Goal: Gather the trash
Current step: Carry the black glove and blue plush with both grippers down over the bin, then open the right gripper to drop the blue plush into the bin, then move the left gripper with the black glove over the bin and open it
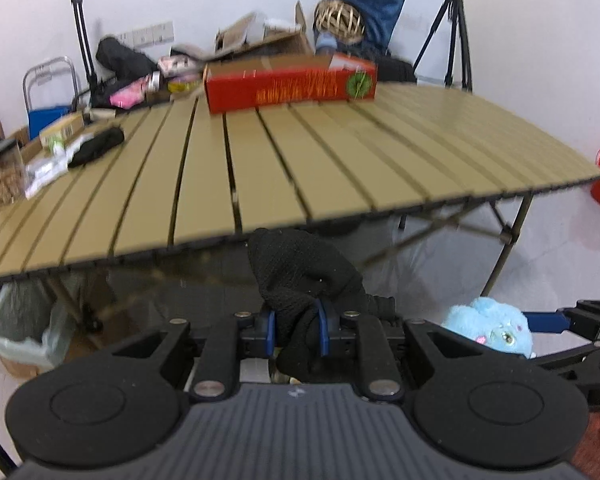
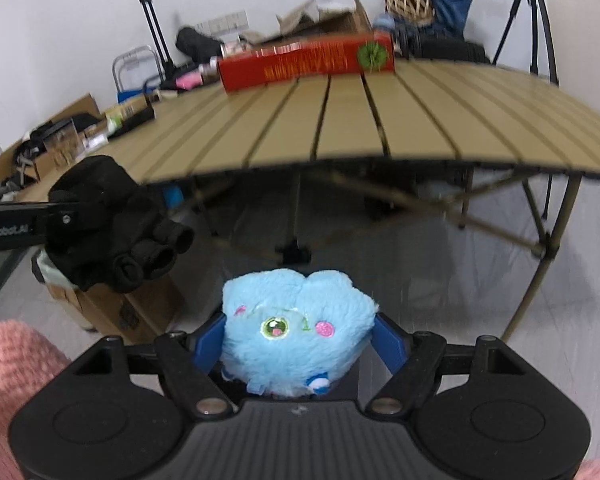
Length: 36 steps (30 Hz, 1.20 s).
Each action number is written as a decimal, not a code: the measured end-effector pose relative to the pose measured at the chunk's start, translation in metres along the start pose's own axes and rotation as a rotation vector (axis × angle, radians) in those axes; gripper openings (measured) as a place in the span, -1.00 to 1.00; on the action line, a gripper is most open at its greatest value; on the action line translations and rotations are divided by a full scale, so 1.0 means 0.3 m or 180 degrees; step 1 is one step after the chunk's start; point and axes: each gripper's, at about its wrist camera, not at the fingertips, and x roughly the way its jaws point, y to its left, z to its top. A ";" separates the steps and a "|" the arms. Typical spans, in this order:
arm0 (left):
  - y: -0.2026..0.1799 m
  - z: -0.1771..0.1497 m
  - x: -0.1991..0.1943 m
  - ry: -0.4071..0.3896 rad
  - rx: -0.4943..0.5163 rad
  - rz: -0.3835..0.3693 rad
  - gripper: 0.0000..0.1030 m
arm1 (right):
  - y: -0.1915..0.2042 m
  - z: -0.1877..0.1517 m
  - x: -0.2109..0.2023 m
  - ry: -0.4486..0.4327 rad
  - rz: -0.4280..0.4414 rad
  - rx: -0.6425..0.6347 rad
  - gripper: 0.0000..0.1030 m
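The left tongs (image 1: 296, 334) are clamped on a black knit glove (image 1: 300, 276) at the lower centre of the left wrist view, below the counter (image 1: 300, 168) edge. In the right wrist view the glove's long axis runs from upper left to lower right, its rolled fingers pointing toward frame centre. The right tongs (image 2: 298, 340) grip a blue plush toy (image 2: 296, 320) at lower centre, its face toward the camera, its scalloped top pointing up the frame. A red box (image 1: 290, 84) lies lengthwise along the counter's far edge.
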 end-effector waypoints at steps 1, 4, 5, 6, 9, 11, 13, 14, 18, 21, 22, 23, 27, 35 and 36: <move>0.003 -0.017 0.014 0.0054 -0.0008 0.0004 -0.62 | 0.001 -0.012 0.016 0.0039 -0.0005 0.0001 0.48; 0.017 -0.070 0.064 0.0222 -0.0045 0.0028 -0.62 | 0.003 -0.045 0.066 0.0164 0.0000 0.0008 0.48; 0.024 -0.084 0.081 0.0272 -0.0058 0.0033 -0.62 | 0.003 -0.049 0.080 0.0197 0.0001 0.0004 0.48; 0.034 -0.099 0.098 0.0326 -0.0075 0.0042 -0.62 | 0.005 -0.055 0.096 0.0233 0.0003 0.0000 0.48; 0.061 -0.123 0.138 0.0426 -0.0124 0.0074 -0.62 | 0.014 -0.057 0.142 0.0322 0.0000 -0.0023 0.48; 0.077 -0.129 0.160 0.0464 -0.0156 0.0085 -0.62 | 0.021 -0.056 0.171 0.0369 -0.0008 -0.0047 0.48; 0.094 -0.135 0.180 0.0495 -0.0183 0.0098 -0.62 | 0.032 -0.053 0.205 0.0420 -0.0023 -0.0084 0.48; 0.101 -0.139 0.189 0.0509 -0.0194 0.0102 -0.62 | 0.038 -0.048 0.220 0.0442 -0.0030 -0.0101 0.48; 0.128 -0.150 0.229 0.0583 -0.0248 0.0116 -0.62 | 0.065 -0.032 0.291 0.0539 -0.0040 -0.0172 0.48; 0.147 -0.157 0.245 0.0628 -0.0294 0.0134 -0.62 | 0.077 -0.022 0.339 0.0600 -0.0042 -0.0219 0.48; 0.156 -0.159 0.252 0.0643 -0.0319 0.0136 -0.62 | 0.083 -0.018 0.355 0.0616 -0.0044 -0.0236 0.48; 0.164 -0.159 0.257 0.0657 -0.0344 0.0139 -0.62 | 0.090 -0.013 0.372 0.0630 -0.0047 -0.0250 0.48; 0.195 -0.159 0.277 0.0708 -0.0437 0.0152 -0.62 | 0.100 0.004 0.427 0.0671 -0.0065 -0.0281 0.54; 0.198 -0.135 0.311 0.0751 -0.0463 0.0130 -0.62 | 0.064 0.044 0.486 0.0647 -0.0244 -0.0183 1.00; 0.193 -0.132 0.317 0.0764 -0.0457 0.0116 -0.62 | 0.056 0.045 0.489 0.0648 -0.0279 -0.0182 1.00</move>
